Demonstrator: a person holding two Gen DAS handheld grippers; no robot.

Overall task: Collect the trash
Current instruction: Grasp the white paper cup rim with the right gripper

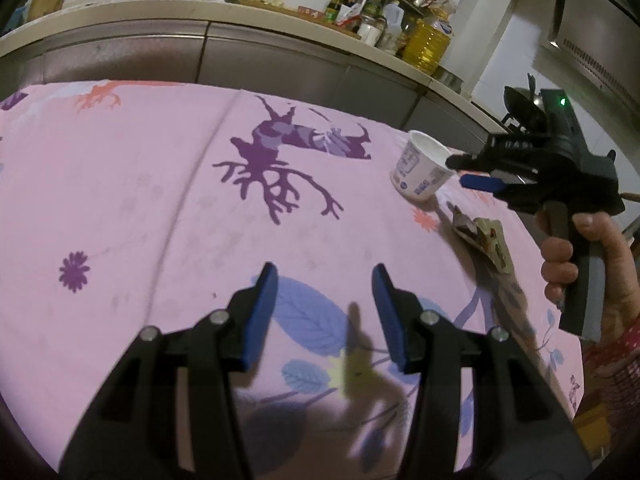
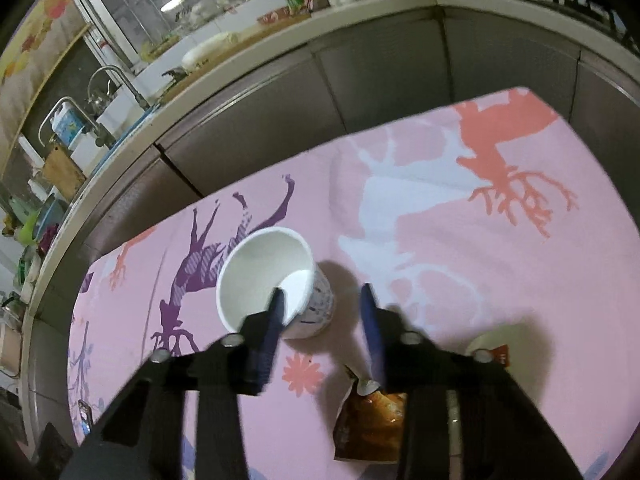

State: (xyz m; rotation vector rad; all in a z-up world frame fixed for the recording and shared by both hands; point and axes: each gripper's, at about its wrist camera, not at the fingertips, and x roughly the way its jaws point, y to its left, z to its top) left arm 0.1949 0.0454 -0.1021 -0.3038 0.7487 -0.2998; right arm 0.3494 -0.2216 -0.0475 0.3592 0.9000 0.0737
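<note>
Paper cup (image 2: 276,284) stands near the far edge of the table (image 1: 120,200), whose pink cloth shows deer prints, a kitchen counter (image 1: 248,12) behind. Right hand-held gripper (image 2: 322,294) straddles the cup's wall, pads apart; left hand-held gripper (image 1: 324,276) is half-wide, empty.

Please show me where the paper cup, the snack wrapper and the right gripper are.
paper cup (image 2: 260,276), right wrist view, inner wall
snack wrapper (image 2: 370,428), right wrist view, orange face
right gripper (image 1: 468,170), left wrist view, between fingertips

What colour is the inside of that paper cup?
Plain white inside the cup; the right wrist view looks straight into it.
</note>
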